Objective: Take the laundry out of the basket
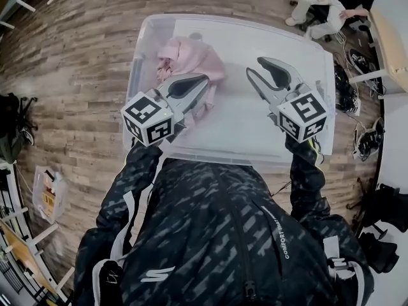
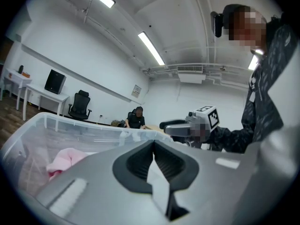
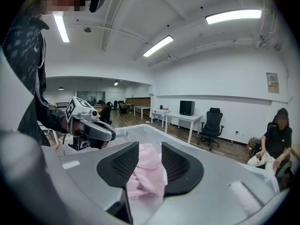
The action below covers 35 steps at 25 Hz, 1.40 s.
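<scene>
A pink bundle of laundry (image 1: 191, 56) lies crumpled at the far left of the clear plastic basket (image 1: 229, 23), which sits on a wood-plank floor (image 1: 76, 62).

Your left gripper (image 1: 203, 80) reaches in over the basket's near left side. Its tips are just beside the near edge of the pink cloth, and from above you cannot tell whether they touch it. Its jaws are pressed together. Its own view shows no pink cloth between the pads, with the laundry lying low and to the left of them.

Your right gripper (image 1: 254, 65) hangs over the right middle of the basket, apart from the laundry. Its jaws are spread a little and grip nothing. In its own view the pink cloth shows through the gap, farther off in the basket, with the left gripper to its left.

Your dark patterned sleeves (image 1: 137, 177) run back from both grippers across the near rim.

Beyond the basket's far right corner a seated person (image 1: 325, 5) in a dark top and light trousers leans forward. A white table (image 1: 389, 37) runs along the right, with cables and gear on the floor beside it. In the right gripper view a black office chair (image 3: 212, 123) and a white desk (image 3: 180, 120) stand against a white wall under strip lights.
</scene>
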### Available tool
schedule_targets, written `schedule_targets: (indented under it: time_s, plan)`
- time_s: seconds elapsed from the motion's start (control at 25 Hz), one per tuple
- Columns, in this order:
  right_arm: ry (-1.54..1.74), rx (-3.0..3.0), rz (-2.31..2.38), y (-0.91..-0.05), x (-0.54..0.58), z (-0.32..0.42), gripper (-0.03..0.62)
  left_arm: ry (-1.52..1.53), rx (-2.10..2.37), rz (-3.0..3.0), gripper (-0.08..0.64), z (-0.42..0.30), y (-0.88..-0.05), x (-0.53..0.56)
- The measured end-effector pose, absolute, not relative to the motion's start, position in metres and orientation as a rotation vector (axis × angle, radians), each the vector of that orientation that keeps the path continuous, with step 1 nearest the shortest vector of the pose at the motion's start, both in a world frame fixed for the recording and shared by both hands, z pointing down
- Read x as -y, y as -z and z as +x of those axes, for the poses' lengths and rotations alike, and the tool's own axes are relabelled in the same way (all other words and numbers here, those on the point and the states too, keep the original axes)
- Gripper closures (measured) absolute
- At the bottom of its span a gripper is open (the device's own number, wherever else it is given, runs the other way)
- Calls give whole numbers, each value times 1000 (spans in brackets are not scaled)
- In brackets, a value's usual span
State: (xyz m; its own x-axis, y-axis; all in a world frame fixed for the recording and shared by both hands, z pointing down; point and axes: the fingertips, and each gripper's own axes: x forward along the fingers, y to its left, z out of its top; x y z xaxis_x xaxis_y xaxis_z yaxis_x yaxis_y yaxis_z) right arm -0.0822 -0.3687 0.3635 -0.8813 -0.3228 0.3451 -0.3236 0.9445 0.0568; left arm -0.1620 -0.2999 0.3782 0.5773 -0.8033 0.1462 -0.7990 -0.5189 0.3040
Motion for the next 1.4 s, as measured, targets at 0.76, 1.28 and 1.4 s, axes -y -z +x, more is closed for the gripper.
schedule_targets:
  time_s: [0.76,1.28,1.4]
  plan:
    - [19,2469,125,-498,343,-194,347,-113,1400,2259,551,-231,-466,304]
    - [66,2290,-32,-596,347,-222,188,-148,1426,2116,551,-238,-501,297]
    - [119,2245,-78,-622,349,-225,135,-178,1401,2078,549,-239,-515,300]
